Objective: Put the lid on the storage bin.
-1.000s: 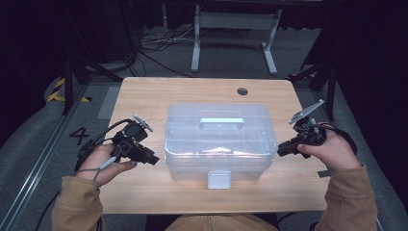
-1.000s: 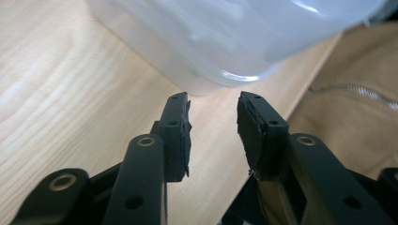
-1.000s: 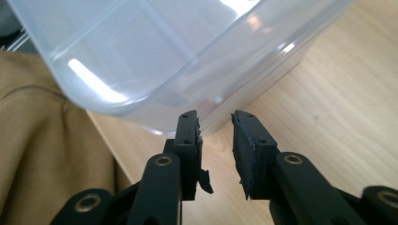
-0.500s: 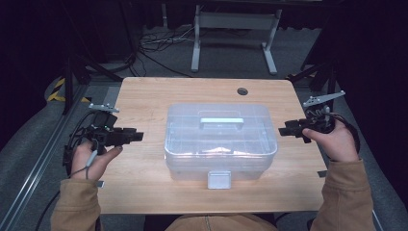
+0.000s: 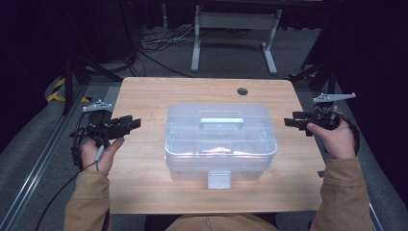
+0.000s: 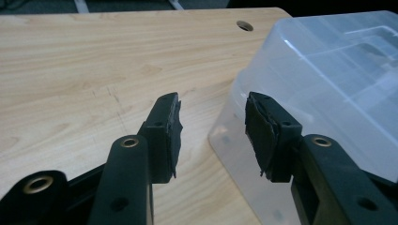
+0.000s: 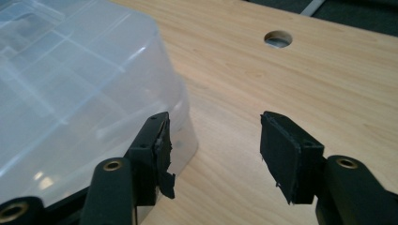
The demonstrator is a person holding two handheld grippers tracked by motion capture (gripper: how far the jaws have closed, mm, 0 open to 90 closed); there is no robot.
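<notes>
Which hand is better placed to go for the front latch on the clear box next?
Left, marginally. The left tongs sit open over the table, nearer the box side and clear to swing toward the latch. The right tongs, also open, hang at the table's right edge.

A clear, colourless plastic box point(image 5: 221, 139) with a pale frosted handle point(image 5: 222, 121) and whitish latch point(image 5: 218, 179) sits on a light wood-grain table point(image 5: 144, 96). Both grippers point(image 5: 129, 123) point(image 5: 291, 121) are black with brass-coloured screw rings and grey top plates. The sleeves point(image 5: 86, 202) are tan, the floor point(image 5: 29, 144) grey.
</notes>
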